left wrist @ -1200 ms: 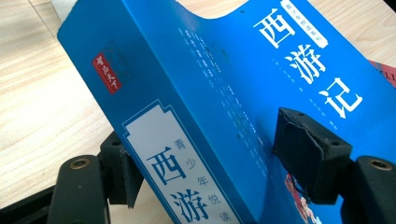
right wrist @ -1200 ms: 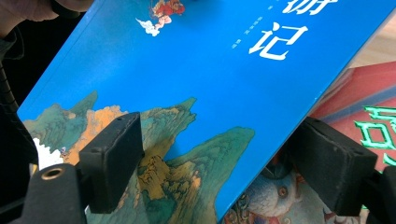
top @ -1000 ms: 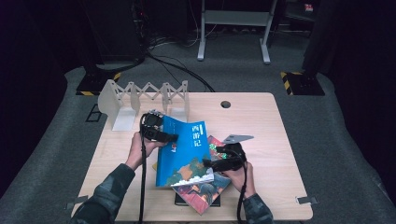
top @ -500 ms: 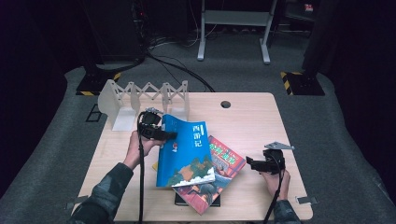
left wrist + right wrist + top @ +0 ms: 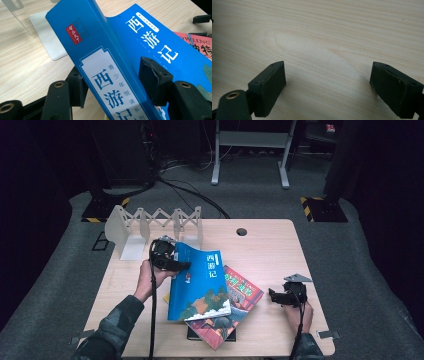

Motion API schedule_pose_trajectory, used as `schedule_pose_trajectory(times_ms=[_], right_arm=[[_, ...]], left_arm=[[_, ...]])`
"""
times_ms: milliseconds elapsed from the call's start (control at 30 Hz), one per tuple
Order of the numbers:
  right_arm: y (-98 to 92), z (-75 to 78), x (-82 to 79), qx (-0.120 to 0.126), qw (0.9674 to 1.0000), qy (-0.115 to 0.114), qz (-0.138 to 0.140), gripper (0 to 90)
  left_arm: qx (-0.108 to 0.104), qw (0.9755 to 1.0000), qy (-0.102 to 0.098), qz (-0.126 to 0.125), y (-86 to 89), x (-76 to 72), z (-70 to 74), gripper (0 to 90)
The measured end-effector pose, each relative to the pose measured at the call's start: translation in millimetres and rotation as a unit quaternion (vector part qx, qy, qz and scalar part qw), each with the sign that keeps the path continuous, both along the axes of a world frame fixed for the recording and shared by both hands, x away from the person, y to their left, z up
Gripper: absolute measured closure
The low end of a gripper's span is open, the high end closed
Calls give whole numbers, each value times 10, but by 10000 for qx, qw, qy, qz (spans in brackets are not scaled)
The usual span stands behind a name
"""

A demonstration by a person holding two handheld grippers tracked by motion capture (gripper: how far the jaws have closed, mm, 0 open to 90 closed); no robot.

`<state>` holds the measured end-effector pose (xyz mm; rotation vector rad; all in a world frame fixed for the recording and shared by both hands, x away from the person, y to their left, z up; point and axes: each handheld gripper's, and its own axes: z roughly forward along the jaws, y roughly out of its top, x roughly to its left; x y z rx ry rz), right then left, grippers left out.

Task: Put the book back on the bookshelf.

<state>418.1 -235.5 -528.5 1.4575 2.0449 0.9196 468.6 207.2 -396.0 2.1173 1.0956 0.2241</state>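
Note:
A blue book [image 5: 200, 282] with white Chinese characters lies tilted over a red book [image 5: 240, 302] and a dark book [image 5: 210, 335] at the table's middle front. My left gripper [image 5: 176, 265] is shut on the blue book's upper left edge. In the left gripper view, the jaws clamp the blue book [image 5: 107, 62] at its spine, and the red book [image 5: 200, 45] peeks out at right. My right gripper [image 5: 274, 295] rests open over bare wood to the right of the books. Its jaws [image 5: 328, 85] stand wide apart with nothing between them.
A white folding book stand [image 5: 150, 222] stands at the table's back left, and its flat base [image 5: 45, 37] lies just beyond the blue book. A round cable hole [image 5: 241, 231] sits at the back of the table [image 5: 280, 255]. Dark carpet surrounds it.
My right gripper has left the books, moved right to bare table and now stands open. The left gripper has kept its hold on the blue book.

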Motion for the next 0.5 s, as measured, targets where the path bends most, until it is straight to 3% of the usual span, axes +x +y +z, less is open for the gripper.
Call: schedule_pose_trajectory(times_ms=[200, 233, 333, 500], right_arm=[[-1, 0, 0, 3, 10000, -6, 16, 126], [0, 0, 0, 9, 10000, -4, 7, 127], [-3, 1, 0, 13, 10000, -5, 16, 130], [-3, 1, 0, 12, 10000, -6, 14, 132]], left_arm=[[-489, 9986, 93, 173, 61, -22, 12, 467], [-443, 9990, 50, 82, 77, -23, 31, 471], [-563, 9984, -41, 61, 82, -55, 97, 488], [-873, 9961, -122, -29, 143, -119, 245, 542]])
